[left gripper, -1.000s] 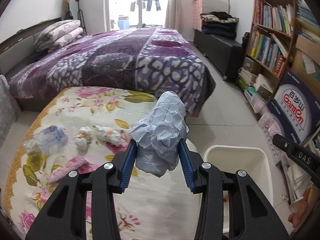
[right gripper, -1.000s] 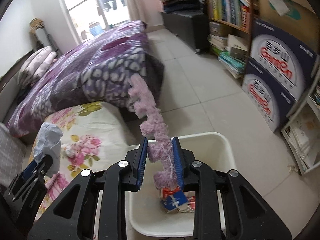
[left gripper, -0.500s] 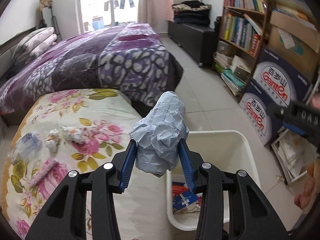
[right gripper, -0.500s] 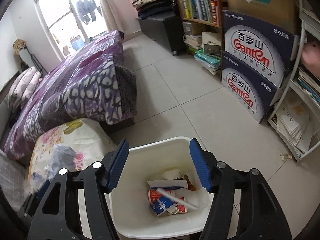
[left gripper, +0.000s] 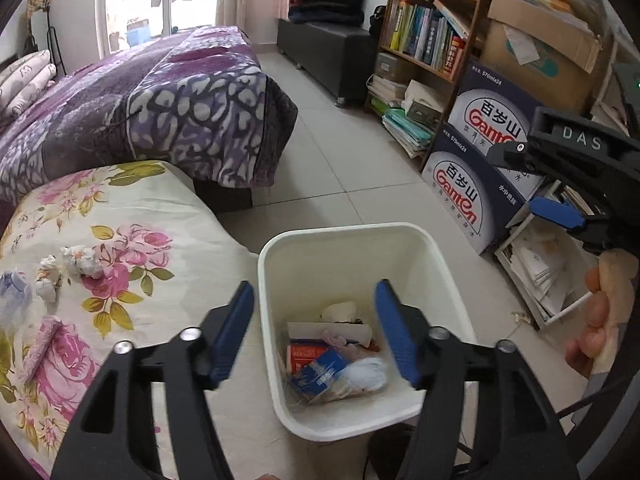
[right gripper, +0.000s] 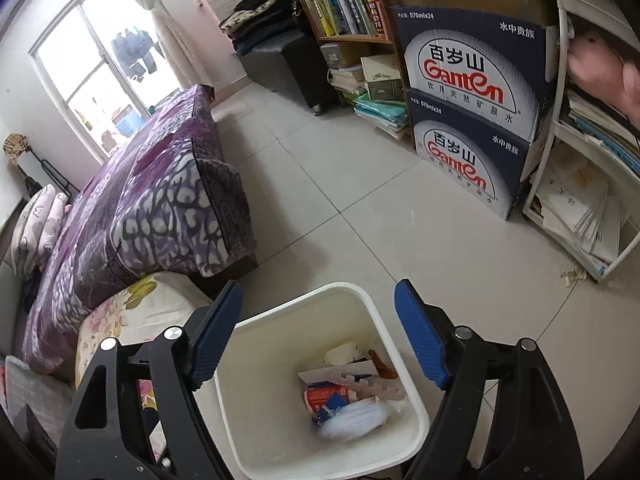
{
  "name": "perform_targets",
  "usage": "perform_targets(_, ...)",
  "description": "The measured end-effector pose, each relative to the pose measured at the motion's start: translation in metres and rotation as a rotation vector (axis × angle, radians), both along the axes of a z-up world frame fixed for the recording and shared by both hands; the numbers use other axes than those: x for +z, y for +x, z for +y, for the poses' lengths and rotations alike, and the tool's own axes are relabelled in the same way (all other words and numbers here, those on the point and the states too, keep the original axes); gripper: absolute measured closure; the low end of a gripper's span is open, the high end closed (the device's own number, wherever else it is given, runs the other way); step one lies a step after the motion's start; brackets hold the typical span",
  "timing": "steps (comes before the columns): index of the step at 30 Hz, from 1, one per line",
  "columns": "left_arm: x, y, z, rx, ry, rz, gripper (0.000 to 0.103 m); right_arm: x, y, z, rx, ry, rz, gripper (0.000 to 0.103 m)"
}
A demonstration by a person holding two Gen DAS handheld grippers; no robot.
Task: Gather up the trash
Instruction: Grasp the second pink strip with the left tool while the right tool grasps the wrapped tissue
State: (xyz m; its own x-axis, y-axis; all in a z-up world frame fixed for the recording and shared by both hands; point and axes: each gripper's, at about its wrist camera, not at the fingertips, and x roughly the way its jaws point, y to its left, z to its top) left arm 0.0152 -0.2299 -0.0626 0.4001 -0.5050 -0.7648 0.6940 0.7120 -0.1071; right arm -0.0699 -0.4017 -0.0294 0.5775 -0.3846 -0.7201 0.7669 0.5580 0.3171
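Your left gripper [left gripper: 314, 334]: fingers wide, empty, above the bin [left gripper: 434, 252]. Your right gripper [right gripper: 318, 334]: fingers wide, empty, also over the bin. Bin: white, on the floor beside the floral cushion [left gripper: 132, 204]; holds a paper ball [left gripper: 366, 372], cartons and a pink strip [right gripper: 366, 388]. Cushion: crumpled tissues [left gripper: 78, 258], a pink scrap [left gripper: 40, 344], a bluish wad [left gripper: 14, 294].

White bin [left gripper: 448, 272] upright on floor w/ crumpled paper [left gripper: 366, 374] inside.
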Motion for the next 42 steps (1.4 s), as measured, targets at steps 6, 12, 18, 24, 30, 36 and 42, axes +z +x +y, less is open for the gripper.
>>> perform_targets(6, -0.006, 0.014, 0.018, 0.053, 0.078, -0.020, 0.028, 0.001, 0.010, 0.014, 0.017, -0.022, 0.010, 0.019)
perform_targets(12, -0.028, 0.044, 0.052, 0.126, 0.220, -0.026, 0.025, -0.006, 0.032, 0.035, 0.073, -0.004, 0.043, 0.009)
perform_targets(18, -0.048, 0.084, 0.103, 0.213, 0.351, -0.017, 0.024, -0.018, 0.060, 0.060, 0.139, 0.016, 0.096, 0.007)
perform_targets(24, -0.065, 0.116, 0.158, 0.263, 0.481, -0.036, 0.022, -0.030, 0.086, 0.091, 0.232, 0.002, 0.148, 0.007)
perform_targets(30, -0.079, 0.143, 0.210, 0.281, 0.506, 0.023, 0.022, -0.043, 0.118, 0.130, 0.348, -0.043, 0.207, 0.007)
perform_targets(36, -0.099, 0.160, 0.247, 0.277, 0.431, 0.144, 0.022, -0.057, 0.161, 0.183, 0.580, -0.163, 0.233, 0.007)
perform_targets(42, -0.101, 0.163, 0.264, 0.269, 0.335, 0.170, 0.035, -0.079, 0.213, 0.236, 0.864, -0.298, 0.244, 0.007)
